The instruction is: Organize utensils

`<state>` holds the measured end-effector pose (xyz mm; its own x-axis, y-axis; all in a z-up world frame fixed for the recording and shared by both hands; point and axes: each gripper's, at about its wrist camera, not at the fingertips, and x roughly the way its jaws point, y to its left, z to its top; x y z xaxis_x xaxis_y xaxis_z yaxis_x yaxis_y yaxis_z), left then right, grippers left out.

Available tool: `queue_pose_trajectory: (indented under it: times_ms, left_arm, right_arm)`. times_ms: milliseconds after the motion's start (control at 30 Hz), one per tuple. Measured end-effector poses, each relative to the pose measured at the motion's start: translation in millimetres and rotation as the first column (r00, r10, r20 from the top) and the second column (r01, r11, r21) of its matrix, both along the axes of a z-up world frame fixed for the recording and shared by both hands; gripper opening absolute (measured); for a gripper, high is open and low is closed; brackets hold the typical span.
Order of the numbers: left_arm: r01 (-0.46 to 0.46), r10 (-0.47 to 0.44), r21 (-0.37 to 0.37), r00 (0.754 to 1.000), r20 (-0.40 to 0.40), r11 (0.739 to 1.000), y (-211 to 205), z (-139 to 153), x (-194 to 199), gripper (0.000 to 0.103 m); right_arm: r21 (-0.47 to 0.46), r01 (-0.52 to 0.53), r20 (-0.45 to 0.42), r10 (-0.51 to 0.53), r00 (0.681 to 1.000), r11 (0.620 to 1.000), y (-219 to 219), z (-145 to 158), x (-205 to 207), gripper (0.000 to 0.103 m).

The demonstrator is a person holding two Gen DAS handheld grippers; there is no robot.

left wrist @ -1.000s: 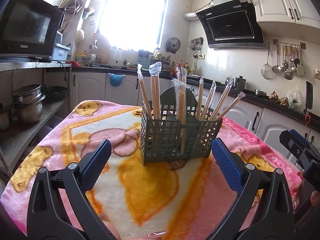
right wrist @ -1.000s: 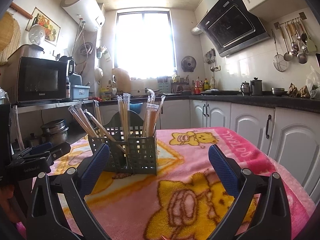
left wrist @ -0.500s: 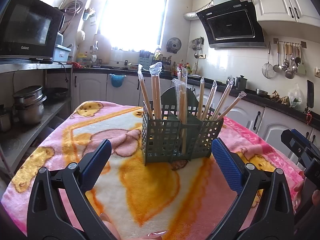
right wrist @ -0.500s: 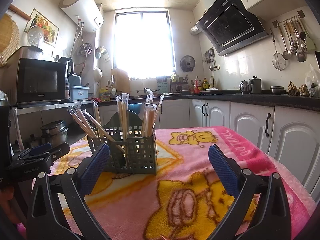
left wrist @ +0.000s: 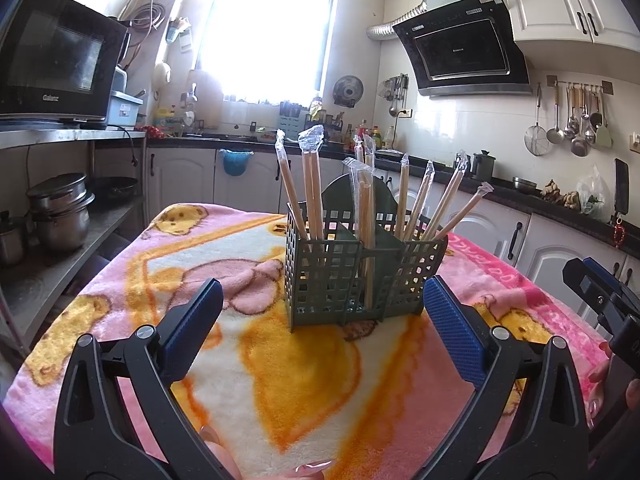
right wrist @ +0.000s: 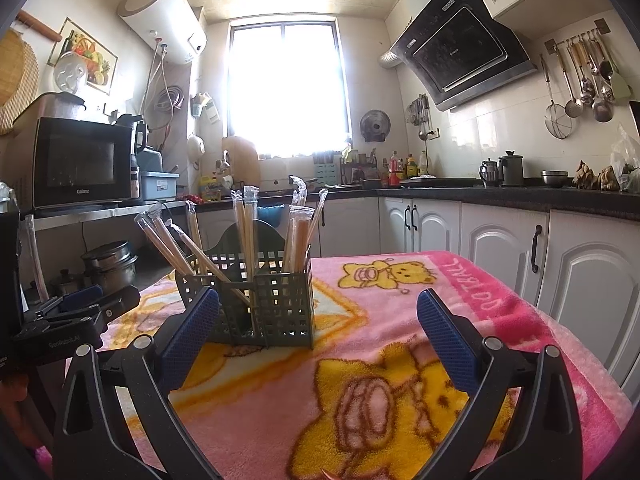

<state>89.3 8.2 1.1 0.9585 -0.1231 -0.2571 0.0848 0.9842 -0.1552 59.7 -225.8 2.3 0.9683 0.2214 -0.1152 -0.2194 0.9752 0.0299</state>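
Note:
A grey-green lattice utensil caddy (left wrist: pixel 360 276) stands on the pink and yellow cartoon blanket (left wrist: pixel 256 344). It holds several wrapped chopstick pairs (left wrist: pixel 312 188) upright or leaning in its compartments. It also shows in the right wrist view (right wrist: pixel 260 300), left of centre. My left gripper (left wrist: pixel 322 316) is open and empty, close in front of the caddy. My right gripper (right wrist: pixel 318 320) is open and empty, the caddy just beyond its left finger. The right gripper shows at the right edge of the left wrist view (left wrist: pixel 604 300); the left gripper shows at the left edge of the right wrist view (right wrist: pixel 76 312).
The blanket covers a table in a kitchen. A metal shelf with pots (left wrist: pixel 60 216) and a microwave (left wrist: pixel 56 56) stands to the left. White cabinets (right wrist: pixel 520 248) and a dark counter run along the right and back.
Both views have shifted only slightly; the caddy sits a touch further right in the left wrist view. Both grippers stay open and empty.

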Motion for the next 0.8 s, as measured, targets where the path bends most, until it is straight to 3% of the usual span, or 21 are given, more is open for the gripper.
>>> queue_pose_trajectory:
  times_ms: [800]
  left_arm:
    - [0.005,-0.005,0.007,1.000,-0.007,1.000,4.9,-1.7,2.9,0.093]
  right_arm:
    - [0.006,0.001,-0.004,-0.001,1.000,1.000,0.9,-0.5,0.0,0.097]
